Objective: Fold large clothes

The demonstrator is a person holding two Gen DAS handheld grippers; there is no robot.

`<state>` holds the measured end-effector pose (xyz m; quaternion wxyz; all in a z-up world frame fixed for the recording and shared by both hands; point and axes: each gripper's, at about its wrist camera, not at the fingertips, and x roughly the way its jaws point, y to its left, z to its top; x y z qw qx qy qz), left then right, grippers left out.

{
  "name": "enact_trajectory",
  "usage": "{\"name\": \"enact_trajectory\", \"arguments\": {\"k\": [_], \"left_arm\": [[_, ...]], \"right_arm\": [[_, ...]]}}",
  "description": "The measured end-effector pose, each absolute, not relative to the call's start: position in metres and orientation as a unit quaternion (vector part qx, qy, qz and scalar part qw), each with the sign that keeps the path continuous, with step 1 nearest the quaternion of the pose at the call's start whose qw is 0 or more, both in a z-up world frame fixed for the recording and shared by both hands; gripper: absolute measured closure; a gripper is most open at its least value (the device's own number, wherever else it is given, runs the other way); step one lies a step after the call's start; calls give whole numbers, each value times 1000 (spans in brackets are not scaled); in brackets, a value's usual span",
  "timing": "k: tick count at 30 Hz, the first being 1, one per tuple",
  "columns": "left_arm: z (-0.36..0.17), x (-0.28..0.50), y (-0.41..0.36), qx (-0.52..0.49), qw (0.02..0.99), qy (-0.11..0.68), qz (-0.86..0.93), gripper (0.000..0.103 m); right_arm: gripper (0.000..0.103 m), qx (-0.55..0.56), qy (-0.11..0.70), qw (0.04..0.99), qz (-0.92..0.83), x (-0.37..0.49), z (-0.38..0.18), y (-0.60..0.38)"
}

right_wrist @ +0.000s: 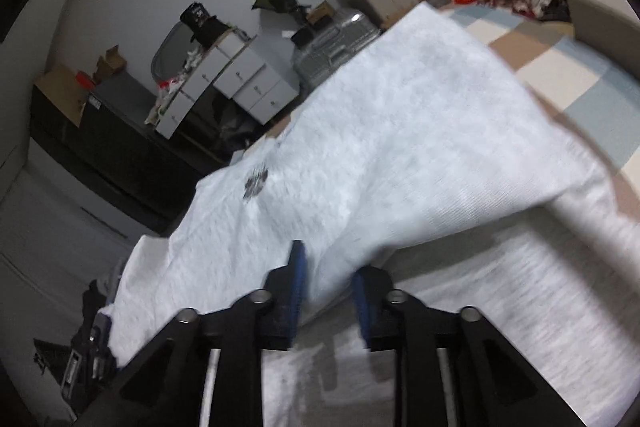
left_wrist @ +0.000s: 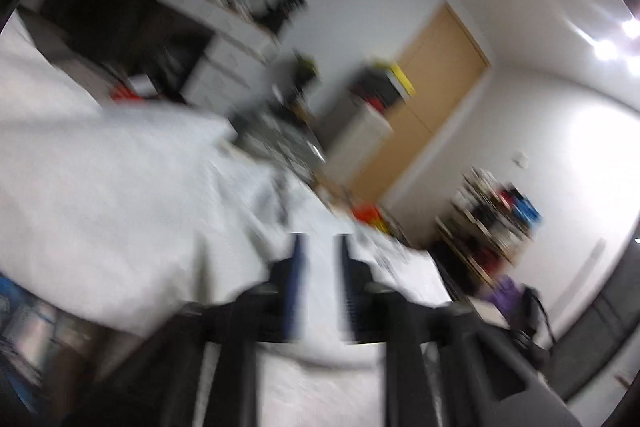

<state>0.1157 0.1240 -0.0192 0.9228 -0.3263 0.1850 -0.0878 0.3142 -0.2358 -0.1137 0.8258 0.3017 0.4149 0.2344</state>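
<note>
The light grey sweatshirt, soft and limp, was spread across the frame's centre. A raised fold was gripped by the right gripper. The left gripper stood narrowly parted, nothing visibly pinched; hems were judged the best holds.

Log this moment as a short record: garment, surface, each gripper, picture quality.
garment: light grey top, spread out, a small dark print on it, one fold raised near the right gripper
surface: checked bedcover under the top
left gripper: jaws apart, pale cloth seen between the fingers; contact unclear
right gripper: jaws apart, raised fold between the fingers; whether the pads press it cannot be told
picture quality: left view heavily blurred, right view mildly
</note>
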Motion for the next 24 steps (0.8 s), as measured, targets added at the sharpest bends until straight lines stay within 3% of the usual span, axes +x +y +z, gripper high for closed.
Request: {"name": "enact_trajectory", "arguments": {"k": [2,7,9,10,14,18,24], "left_arm": [[-22,124,114,-338,905,208,-153,59],[-40,158,73,-343,830,339,-281,57],[-45,165,61,-330,823,367,-280,57],[-47,167,56,-330,817,380,-280,57],[-58,177,45,-350,801,404,-270,57],[-66,187,53,-379,801,404,-227,57],[-56,173,71,-385,839,339,-181,57]], "right_arm": [[43,295,416,819,265,312,-113,-226],[43,295,440,793,300,320,-123,-206],[68,307,448,786,296,324,-128,-204],[91,311,450,781,302,327,-130,-204],[92,372,423,755,334,323,-131,-217],[92,353,427,763,333,319,-127,-214],[89,328,423,775,337,314,-121,-206]]}}
